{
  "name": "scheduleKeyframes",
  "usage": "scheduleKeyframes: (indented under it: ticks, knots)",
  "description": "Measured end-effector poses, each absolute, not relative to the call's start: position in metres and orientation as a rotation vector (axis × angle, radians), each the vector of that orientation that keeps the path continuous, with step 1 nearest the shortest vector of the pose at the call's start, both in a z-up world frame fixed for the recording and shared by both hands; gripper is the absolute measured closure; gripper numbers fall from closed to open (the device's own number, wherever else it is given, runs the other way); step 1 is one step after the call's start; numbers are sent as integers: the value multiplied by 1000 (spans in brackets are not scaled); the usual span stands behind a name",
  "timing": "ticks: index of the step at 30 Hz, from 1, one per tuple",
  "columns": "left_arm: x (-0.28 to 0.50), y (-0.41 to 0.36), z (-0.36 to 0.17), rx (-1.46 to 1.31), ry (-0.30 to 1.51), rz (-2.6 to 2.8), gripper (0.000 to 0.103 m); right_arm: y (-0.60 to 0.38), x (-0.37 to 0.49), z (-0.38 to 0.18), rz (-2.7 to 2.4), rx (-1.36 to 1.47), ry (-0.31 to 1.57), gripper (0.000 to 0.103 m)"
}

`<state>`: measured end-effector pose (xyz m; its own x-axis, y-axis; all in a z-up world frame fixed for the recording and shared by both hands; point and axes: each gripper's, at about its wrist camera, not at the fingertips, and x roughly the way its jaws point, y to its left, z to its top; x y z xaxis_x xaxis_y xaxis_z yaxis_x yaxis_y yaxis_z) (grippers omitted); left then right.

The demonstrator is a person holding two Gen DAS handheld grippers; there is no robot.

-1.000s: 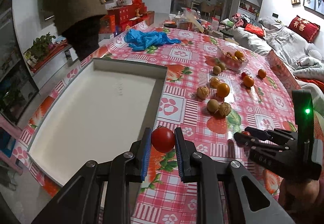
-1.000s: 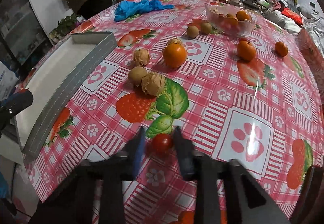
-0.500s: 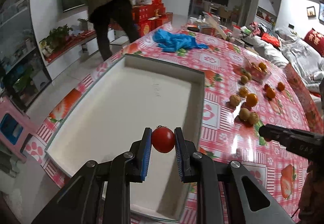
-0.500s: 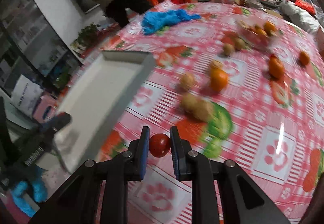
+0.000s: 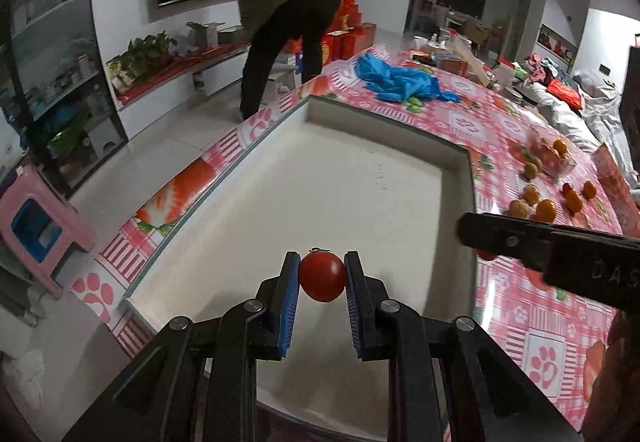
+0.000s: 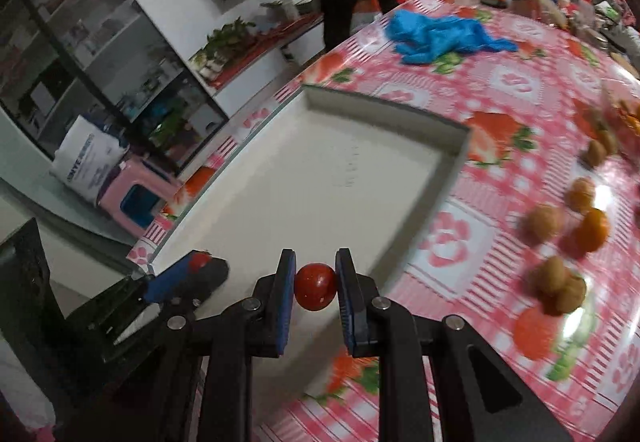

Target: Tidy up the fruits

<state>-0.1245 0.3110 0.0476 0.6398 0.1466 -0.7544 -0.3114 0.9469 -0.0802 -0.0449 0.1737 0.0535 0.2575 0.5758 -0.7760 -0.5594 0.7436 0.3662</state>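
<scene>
My left gripper (image 5: 322, 278) is shut on a red cherry tomato (image 5: 322, 277), held above the near part of a large white tray (image 5: 320, 178). My right gripper (image 6: 315, 286) is shut on a second cherry tomato (image 6: 315, 287), hanging over the tray's (image 6: 320, 170) near right edge. From the right in the left wrist view, the right gripper (image 5: 476, 232) reaches in over the tray's right rim. The left gripper (image 6: 192, 272) shows at the lower left of the right wrist view. Oranges (image 5: 546, 210) and brown round fruits (image 6: 554, 276) lie loose on the pink patterned tablecloth (image 5: 520, 306).
Blue gloves (image 5: 400, 84) lie in a heap beyond the tray. A clear bowl of fruit (image 5: 550, 154) stands at the far right. A person (image 5: 288, 14) bends over on the floor past the table. A pink stool (image 5: 40, 218) is left of the table edge.
Both grippers have carried their tomatoes leftward, from above the tablecloth to above the white tray. The right gripper has come close beside the left one.
</scene>
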Motion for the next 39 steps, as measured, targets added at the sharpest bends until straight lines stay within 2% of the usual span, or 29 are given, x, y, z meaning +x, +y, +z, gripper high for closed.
scheduleKeyframes:
  ticks: [9,10,11,13,14,16,17,18,20,22,31,39]
  knots:
    - [-124,319,32,-223,877,274,79,202,-46,26,783,-41,1144,79]
    - [-124,318,31,-220,877,276,79,202,-46,24,785,-45,1150,76]
    - [-124,317,30,-221,880,272,79,201,-45,24,785,-47,1152,69]
    - [-124,316,29,-228,888,259,79,199,-45,26,776,-44,1143,23]
    - [-124,315,28,-228,894,255,76,196,-46,30,777,-30,1121,18]
    - [-124,312,28,-220,904,262,34,191,-46,39,769,-23,1094,17]
    - [-127,312,30,-214,882,293,5,190,-45,41,765,-26,1090,17]
    - [-132,312,34,-210,843,318,1,188,-45,43,757,-29,1083,16]
    - [-137,309,43,-207,791,316,1,179,-44,47,728,-32,1065,11]
    - [-135,307,46,-205,807,298,1,166,-40,47,701,-16,1058,0]
    - [-123,268,62,-155,819,195,1,84,-18,50,575,90,1083,0]
    - [-102,215,91,-111,816,45,1,-15,16,92,382,208,1019,0]
